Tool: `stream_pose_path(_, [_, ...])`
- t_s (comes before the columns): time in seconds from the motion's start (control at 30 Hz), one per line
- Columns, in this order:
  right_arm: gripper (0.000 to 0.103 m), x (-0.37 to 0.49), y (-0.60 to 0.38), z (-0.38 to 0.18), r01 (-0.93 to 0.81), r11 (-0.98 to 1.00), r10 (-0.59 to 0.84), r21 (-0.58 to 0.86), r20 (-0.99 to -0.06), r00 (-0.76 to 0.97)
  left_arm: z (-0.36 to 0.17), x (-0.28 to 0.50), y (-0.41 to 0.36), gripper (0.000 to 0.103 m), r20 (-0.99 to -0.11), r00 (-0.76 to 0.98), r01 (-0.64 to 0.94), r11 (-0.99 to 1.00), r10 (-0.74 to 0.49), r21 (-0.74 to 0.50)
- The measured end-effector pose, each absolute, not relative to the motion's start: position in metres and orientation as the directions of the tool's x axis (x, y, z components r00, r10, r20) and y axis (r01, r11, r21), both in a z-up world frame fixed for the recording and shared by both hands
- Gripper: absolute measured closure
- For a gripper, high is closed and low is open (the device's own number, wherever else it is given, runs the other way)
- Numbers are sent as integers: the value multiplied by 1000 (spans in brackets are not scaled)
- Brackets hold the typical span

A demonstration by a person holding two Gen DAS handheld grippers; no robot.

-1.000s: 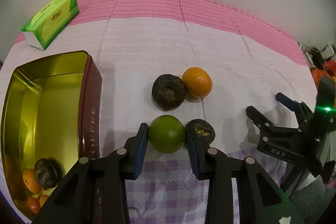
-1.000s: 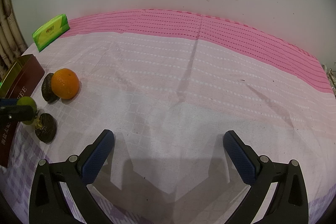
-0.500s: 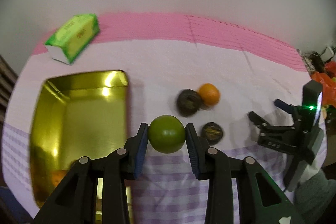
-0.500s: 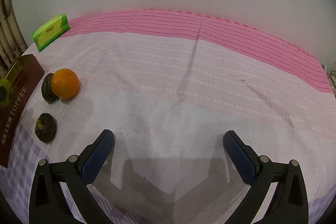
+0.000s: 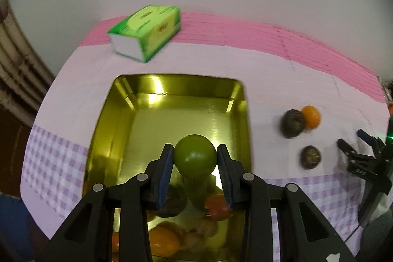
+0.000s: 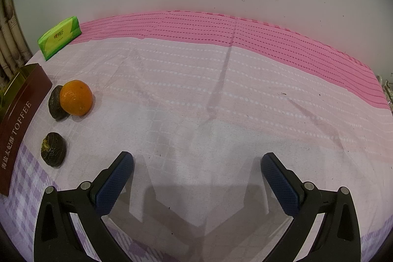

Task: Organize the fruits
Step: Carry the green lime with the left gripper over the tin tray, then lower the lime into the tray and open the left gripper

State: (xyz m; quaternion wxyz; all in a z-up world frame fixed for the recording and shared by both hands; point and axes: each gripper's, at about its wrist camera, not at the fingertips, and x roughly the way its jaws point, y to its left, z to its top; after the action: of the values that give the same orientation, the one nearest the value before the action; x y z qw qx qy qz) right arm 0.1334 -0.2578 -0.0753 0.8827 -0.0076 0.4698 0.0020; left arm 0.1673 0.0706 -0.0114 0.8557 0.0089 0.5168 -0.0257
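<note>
Your left wrist view is smeared by motion blur, worst on the tissue pack [image 5: 145,33], and glare flares off the gold tin [image 5: 118,114]. Your right wrist view is sharp and evenly lit, with soft shadows on the cloth [image 6: 221,114], probably from overhead light. Both bend and darken toward the corners.

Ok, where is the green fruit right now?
In the left wrist view the green fruit sits clamped between the left gripper fingers, held above the open gold tin, over the fruit piled at its near end.
</note>
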Motion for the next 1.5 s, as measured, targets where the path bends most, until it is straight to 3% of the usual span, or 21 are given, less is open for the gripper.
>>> stream_pose_path(0.6, [0,133,-258,-75,-11,1000,-4,-11,-830,558,-55,176,118,71,-918,394,-45,998,51,36])
stream_pose_path(1.5, [0,133,-258,-76,-10,1000,-3,-11,-830,558,-66,170,124,69,-923,377,-79,995,81,56])
